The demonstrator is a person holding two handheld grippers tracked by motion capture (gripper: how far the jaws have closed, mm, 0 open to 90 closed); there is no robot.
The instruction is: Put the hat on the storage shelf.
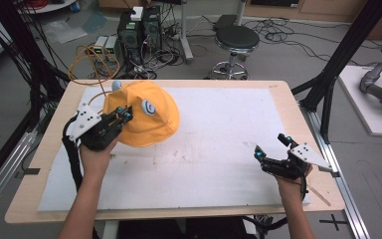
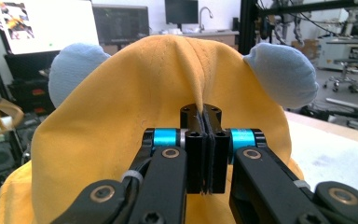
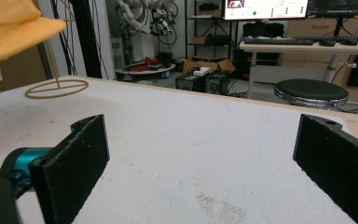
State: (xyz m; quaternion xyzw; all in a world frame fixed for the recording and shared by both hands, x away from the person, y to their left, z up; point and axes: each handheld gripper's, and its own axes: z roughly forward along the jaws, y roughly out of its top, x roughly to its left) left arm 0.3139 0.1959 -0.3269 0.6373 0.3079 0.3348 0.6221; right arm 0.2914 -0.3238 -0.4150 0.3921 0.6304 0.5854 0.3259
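hat: a yellow hat (image 1: 139, 113) with two pale blue ears and a round eye patch sits at the table's far-left part, over the left edge of the white mat (image 1: 214, 149); the right gripper view shows its brim held up off the mat (image 3: 14, 28)
left gripper: the left gripper (image 1: 124, 115) has its jaws closed tight on a pinched ridge of the hat's yellow cloth; seen along the jaws, the fold (image 2: 200, 88) rises straight out of the grip
right gripper: the right gripper (image 1: 272, 147) hangs low over the mat's right part with its jaws spread wide and nothing between them (image 3: 200, 154)
stand: a thin orange wire stand with a ring foot (image 3: 57, 87) rests on the mat beneath the hat; whether the hat touches it I cannot tell
which way: from the right gripper the hat lies to the left and farther away, well apart, with bare mat between
nearer hand: the left, already gripping; the right has the whole width of the mat to cross
facing: the ears (image 2: 279, 72) stand either side of the pinch, so the left gripper appears to hold the crown midway between them, the eye patch (image 1: 149, 106) turned up and rightward
long axis: the hat is roundish, with no strong long axis; the ear-to-ear line runs across the left jaws
judgement: the next move likely turns on how the hat hangs over the stand
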